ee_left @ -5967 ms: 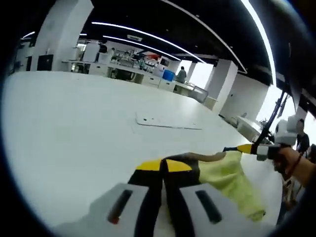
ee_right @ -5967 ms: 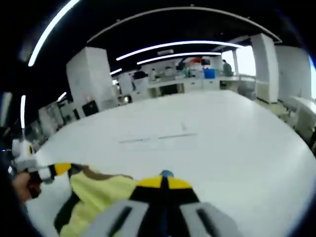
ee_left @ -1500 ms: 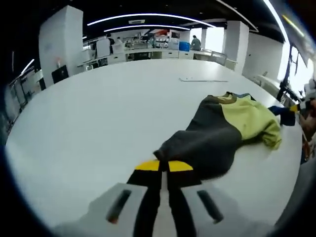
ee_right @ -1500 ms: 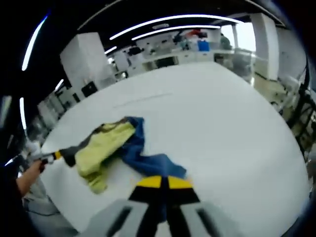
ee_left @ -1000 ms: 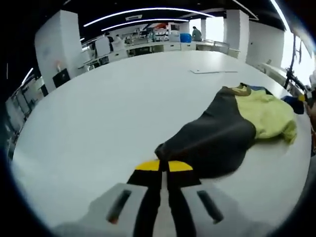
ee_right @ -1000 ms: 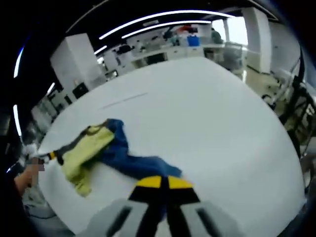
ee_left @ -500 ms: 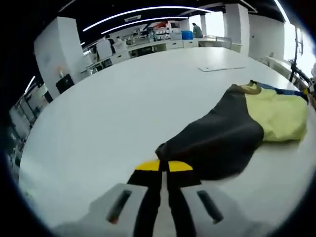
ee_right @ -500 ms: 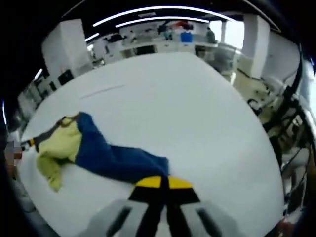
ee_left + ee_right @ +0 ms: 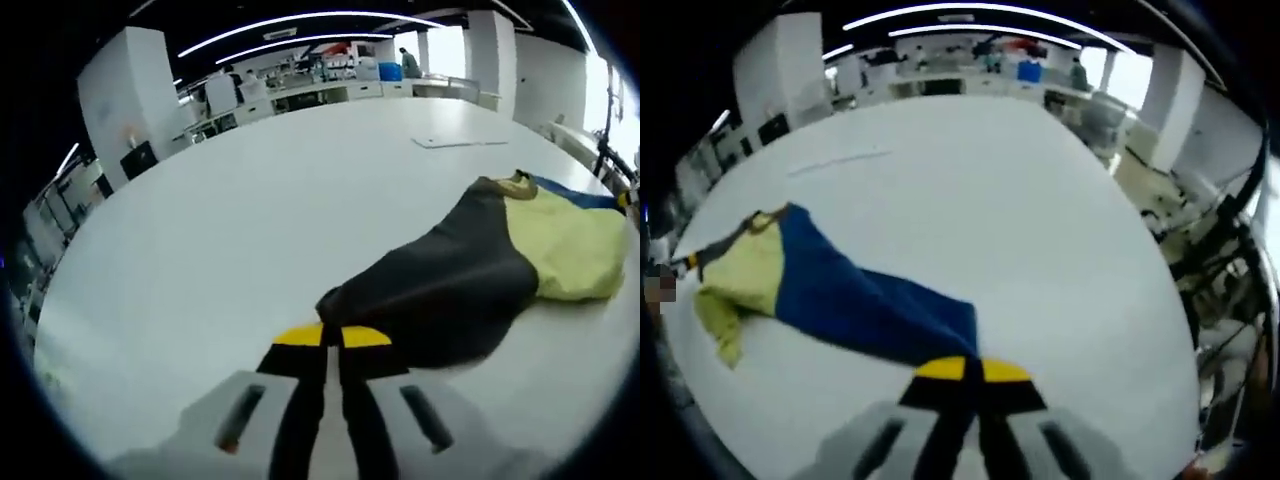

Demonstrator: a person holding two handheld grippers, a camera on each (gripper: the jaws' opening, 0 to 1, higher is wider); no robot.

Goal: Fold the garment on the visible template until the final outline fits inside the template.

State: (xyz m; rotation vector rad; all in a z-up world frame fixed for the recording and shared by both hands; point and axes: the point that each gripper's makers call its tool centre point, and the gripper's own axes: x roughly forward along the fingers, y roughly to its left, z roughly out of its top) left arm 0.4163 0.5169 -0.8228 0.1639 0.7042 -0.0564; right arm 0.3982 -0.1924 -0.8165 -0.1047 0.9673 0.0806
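A garment in dark grey, yellow-green and blue lies stretched across the white table. In the left gripper view its dark grey sleeve (image 9: 440, 290) runs from the yellow-green body (image 9: 570, 240) down to my left gripper (image 9: 332, 338), which is shut on the sleeve's end. In the right gripper view the blue sleeve (image 9: 860, 295) runs from the yellow-green body (image 9: 740, 275) to my right gripper (image 9: 973, 368), shut on that sleeve's end. A faint rectangular template outline (image 9: 465, 142) is marked on the table beyond the garment; it also shows as a thin line (image 9: 840, 160) in the right gripper view.
The white table (image 9: 220, 220) is large and round-edged, with its rim (image 9: 1170, 330) close on the right of the right gripper view. Desks, pillars and people stand far behind (image 9: 340, 75). A hand (image 9: 660, 290) shows at the left edge.
Both grippers have pulled apart, drawing the sleeves out and stretching the garment flatter. The blue sleeve has spread from a bunched rope into a wide band.
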